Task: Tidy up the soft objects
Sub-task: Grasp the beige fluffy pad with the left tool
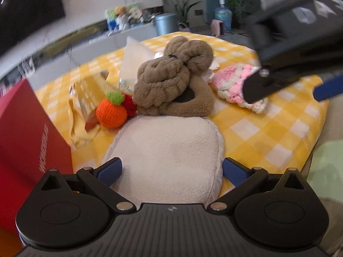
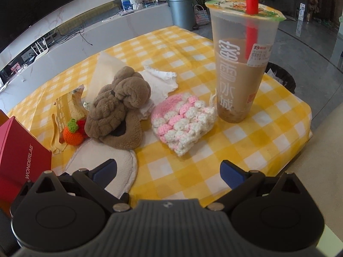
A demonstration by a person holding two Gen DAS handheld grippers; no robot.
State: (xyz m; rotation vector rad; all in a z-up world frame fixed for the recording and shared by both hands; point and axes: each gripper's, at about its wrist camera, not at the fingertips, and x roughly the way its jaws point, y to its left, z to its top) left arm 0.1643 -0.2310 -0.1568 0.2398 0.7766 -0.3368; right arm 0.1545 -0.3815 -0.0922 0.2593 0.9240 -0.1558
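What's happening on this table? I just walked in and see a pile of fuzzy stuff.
A person is sorting soft items on a yellow checked tablecloth. The left hand-held gripper is open with its fingers on either side of a cream plush pad. The right hand-held gripper hangs open and empty before a pink-and-white crocheted pouch. A brown plush headband, crocheted orange and milk tea cup sit untouched.

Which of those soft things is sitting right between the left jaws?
The flat cream pad: it lies between the open left jaws, while the brown plush and pink knit sit farther off.
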